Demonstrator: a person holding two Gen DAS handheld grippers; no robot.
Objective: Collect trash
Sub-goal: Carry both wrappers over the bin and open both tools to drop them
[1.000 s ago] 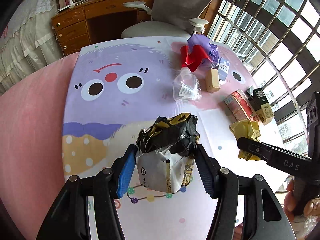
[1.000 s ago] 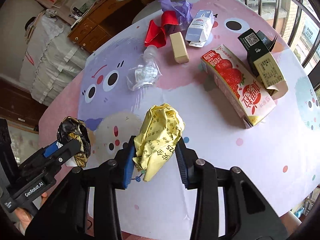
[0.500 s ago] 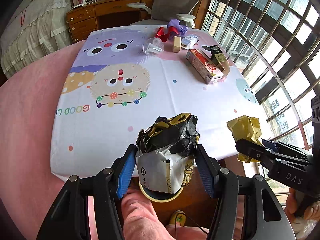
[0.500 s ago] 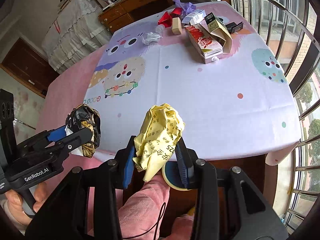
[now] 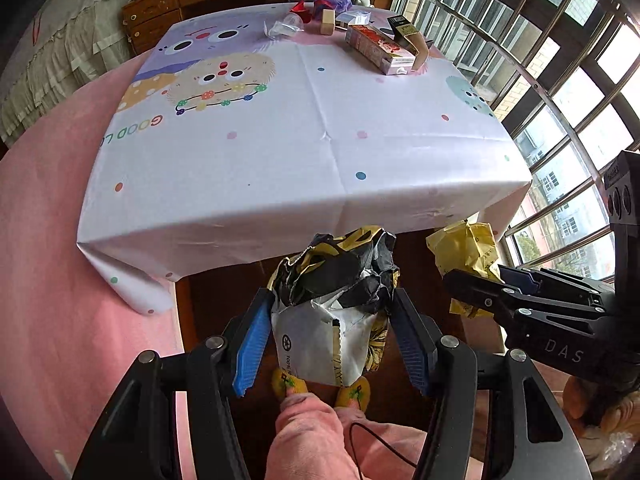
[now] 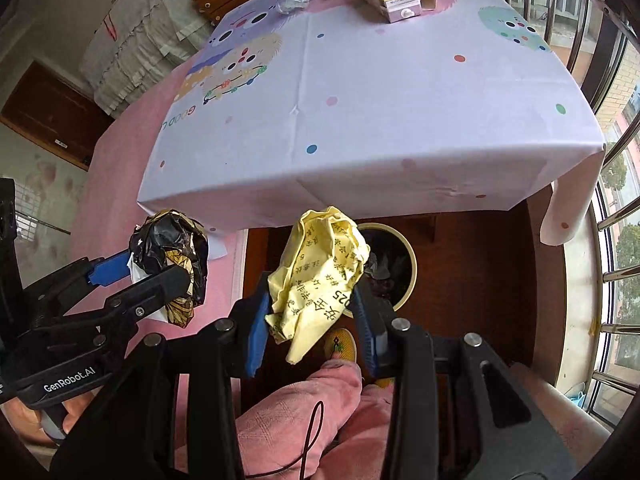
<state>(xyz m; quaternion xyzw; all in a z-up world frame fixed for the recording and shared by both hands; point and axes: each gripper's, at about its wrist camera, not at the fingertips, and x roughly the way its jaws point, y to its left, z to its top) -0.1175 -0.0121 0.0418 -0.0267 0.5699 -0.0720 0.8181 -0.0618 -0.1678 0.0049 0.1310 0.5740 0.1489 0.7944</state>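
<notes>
Both tongs (image 5: 334, 334) (image 6: 310, 320) loaded, off table edge (image 6: 360, 196), perhaps above bin (image 6: 410, 264).

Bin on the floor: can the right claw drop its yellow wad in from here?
Probably yes. The bin sits open just beyond the right claw, nothing between; the yellow wad overlaps its rim.

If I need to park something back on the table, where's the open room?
The near half of the tablecloth is bare, from the front edge up to the cartoon monsters on the left and the strawberry carton at the back right. The far end is crowded: carton, black box, bottle, red and purple wrappers.
</notes>
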